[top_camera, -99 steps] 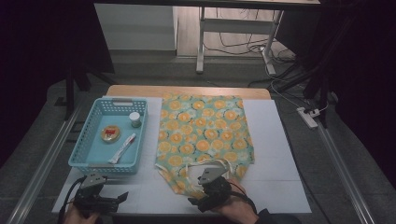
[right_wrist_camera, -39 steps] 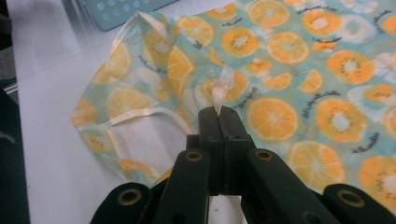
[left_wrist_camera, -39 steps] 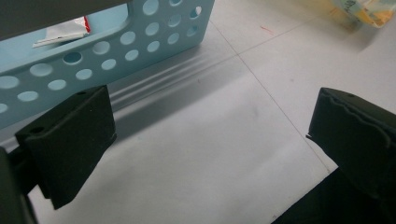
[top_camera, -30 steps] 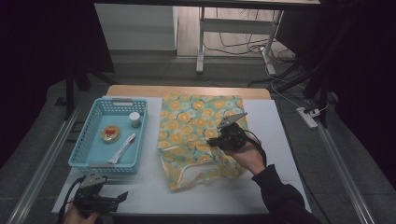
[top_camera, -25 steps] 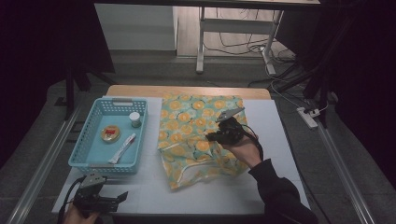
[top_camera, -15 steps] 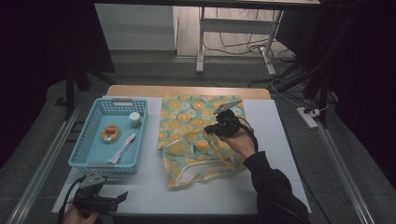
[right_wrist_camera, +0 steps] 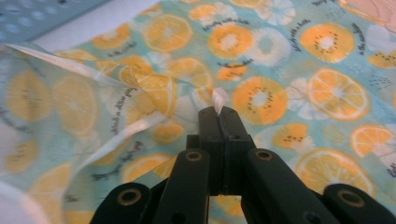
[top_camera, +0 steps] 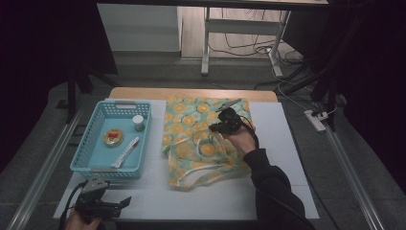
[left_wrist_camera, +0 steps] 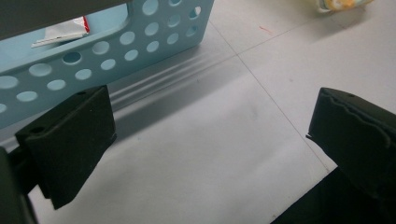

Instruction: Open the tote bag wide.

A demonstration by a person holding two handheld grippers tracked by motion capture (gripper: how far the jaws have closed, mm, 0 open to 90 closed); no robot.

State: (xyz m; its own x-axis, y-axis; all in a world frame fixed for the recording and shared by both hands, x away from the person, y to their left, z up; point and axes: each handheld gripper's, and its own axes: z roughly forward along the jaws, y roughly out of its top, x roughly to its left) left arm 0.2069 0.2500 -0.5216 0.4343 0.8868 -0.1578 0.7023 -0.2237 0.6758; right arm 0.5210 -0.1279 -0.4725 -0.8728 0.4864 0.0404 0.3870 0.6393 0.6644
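A white-topped desk [top_camera: 282, 143] carries everything, its wooden far edge showing beyond the covering. Spread over its middle lies a fruit-print bag [top_camera: 191, 143] — teal with orange slices — its far half flat against the desk and its near half rumpled, with pale handles trailing toward the near edge. In the right gripper view the print reads as orange and kiwi slices with small lines of script, and a thin translucent fold of the bag [right_wrist_camera: 107, 107] rises at the left. To the left of the bag, just beside it, sits a light blue perforated basket [top_camera: 86, 153]; inside it are a small white-capped jar [top_camera: 138, 122] at the far end, a round item with a red centre [top_camera: 113, 137] in the middle, and a white tube [top_camera: 125, 152] lying toward the near end. The right claw [top_camera: 219, 128] is held over the bag's far right part, the hand [top_camera: 242, 140] and dark sleeve behind it; its jaws are pressed together on a pinch of the bag's material, a small tuft standing out at the tips [right_wrist_camera: 218, 105]. The left claw [top_camera: 125, 203] rests low at the desk's near left corner, just short of the basket's near wall [left_wrist_camera: 116, 51], its jaws spread wide with bare desk between them.
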